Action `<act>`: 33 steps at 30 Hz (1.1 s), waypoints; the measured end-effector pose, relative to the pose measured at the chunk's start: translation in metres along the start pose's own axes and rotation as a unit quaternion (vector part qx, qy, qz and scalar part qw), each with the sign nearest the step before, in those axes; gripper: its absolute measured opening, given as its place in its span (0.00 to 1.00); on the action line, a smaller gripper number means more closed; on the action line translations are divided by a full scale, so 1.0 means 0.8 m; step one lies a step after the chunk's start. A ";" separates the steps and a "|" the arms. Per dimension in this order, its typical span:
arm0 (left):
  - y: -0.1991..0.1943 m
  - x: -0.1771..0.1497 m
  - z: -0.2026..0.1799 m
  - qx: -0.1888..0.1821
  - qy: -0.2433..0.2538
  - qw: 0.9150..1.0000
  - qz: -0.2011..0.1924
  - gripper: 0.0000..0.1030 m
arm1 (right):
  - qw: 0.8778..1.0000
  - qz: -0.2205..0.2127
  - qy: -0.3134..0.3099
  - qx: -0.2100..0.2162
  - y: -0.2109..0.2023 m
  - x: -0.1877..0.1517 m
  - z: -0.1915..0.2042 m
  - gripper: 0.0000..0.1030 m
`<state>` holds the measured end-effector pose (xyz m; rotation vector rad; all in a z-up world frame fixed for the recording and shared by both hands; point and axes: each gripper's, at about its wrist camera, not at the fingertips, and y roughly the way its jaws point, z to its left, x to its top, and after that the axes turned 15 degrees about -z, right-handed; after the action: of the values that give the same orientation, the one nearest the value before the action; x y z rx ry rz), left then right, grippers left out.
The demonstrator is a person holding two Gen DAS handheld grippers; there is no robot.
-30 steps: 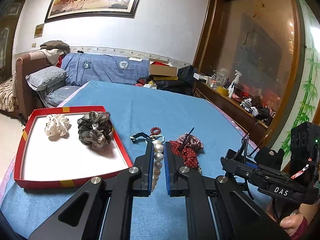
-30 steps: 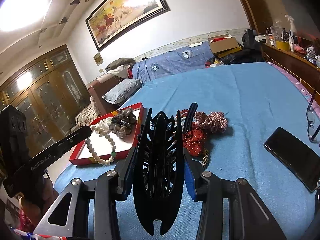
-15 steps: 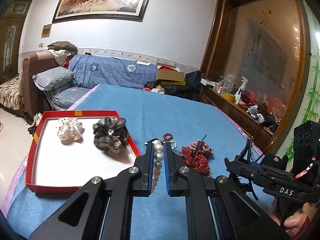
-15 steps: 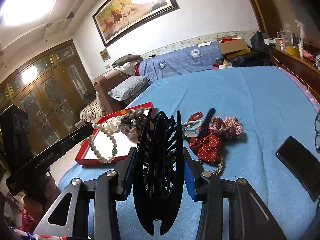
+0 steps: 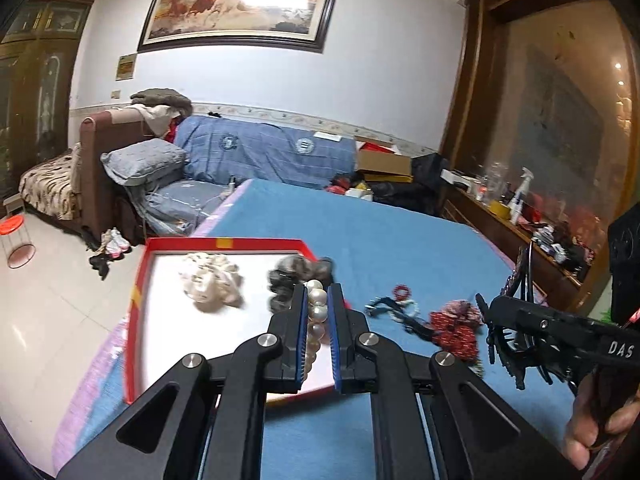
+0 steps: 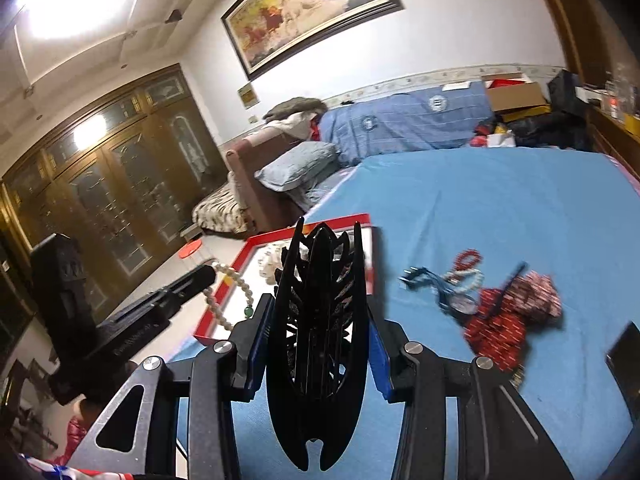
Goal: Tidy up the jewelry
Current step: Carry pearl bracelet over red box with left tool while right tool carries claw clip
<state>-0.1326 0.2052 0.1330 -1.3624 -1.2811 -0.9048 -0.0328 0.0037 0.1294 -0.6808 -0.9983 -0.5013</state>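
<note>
Over the red tray (image 5: 138, 300), I am carrying the pearl bracelet (image 5: 318, 312) pinched in the left gripper (image 5: 318, 336), while the right gripper (image 6: 316, 336), jaws part-open, is clamping the black claw clip (image 6: 320, 344). Both are swinging trayward; a second earlier they hung nearer the scrunchie pile (image 6: 516, 312).

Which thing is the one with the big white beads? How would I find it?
Look at the red tray on the blue bedspread. Just above it the left gripper pinches a pearl bracelet: a string of round, shiny white beads, unlike the soft fabric scrunchies lying in the tray.
</note>
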 end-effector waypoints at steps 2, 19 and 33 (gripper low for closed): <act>0.006 0.001 0.013 0.009 -0.002 1.000 0.003 0.09 | 1.000 0.013 0.002 0.008 0.024 0.003 0.009 0.45; 0.103 -0.019 0.104 0.054 -0.031 0.995 0.077 0.09 | 0.988 0.151 0.032 0.016 0.219 -0.034 0.027 0.46; 0.143 -0.033 0.136 0.072 -0.054 0.989 0.117 0.09 | 0.982 0.188 -0.002 -0.031 0.314 -0.042 0.026 0.46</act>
<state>-0.0366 0.3139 0.0655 -1.4280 -1.2131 -0.5742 0.1061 0.1946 0.0352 -0.9037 -0.8334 -0.1993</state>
